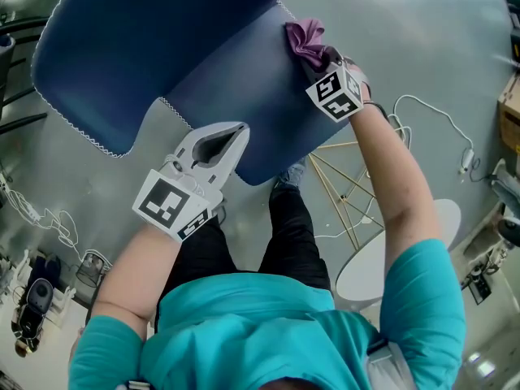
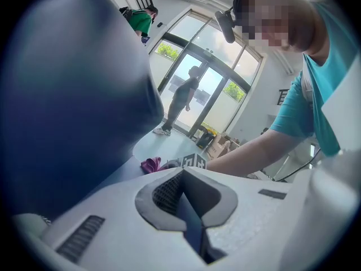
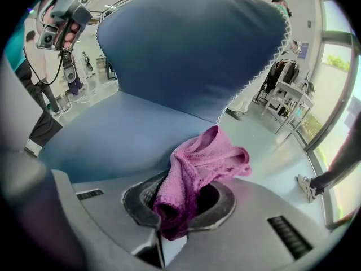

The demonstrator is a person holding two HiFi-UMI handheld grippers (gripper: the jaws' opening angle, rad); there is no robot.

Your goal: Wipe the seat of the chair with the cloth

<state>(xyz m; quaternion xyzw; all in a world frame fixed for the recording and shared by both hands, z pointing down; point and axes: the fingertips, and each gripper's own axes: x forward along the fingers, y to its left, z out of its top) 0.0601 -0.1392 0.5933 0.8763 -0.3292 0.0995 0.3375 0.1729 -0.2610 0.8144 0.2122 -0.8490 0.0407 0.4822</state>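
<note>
While right tongs [image 1: 322,58] are gripping the cloth [image 1: 304,37], they should be pressing it flat along the seat [image 1: 236,80]. Left tongs [image 1: 239,132], closed and empty, are resting on the front edge.

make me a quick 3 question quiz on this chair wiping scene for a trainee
1. True or false: the right gripper has its jaws shut on the purple cloth.
2. Where is the left gripper? A: on the floor. B: over the near edge of the seat. C: holding the cloth.
3. Fill in: the cloth is at the seat's far side, right by the chair's ___.

Key: 1 true. 2 B. 3 backrest.
</note>
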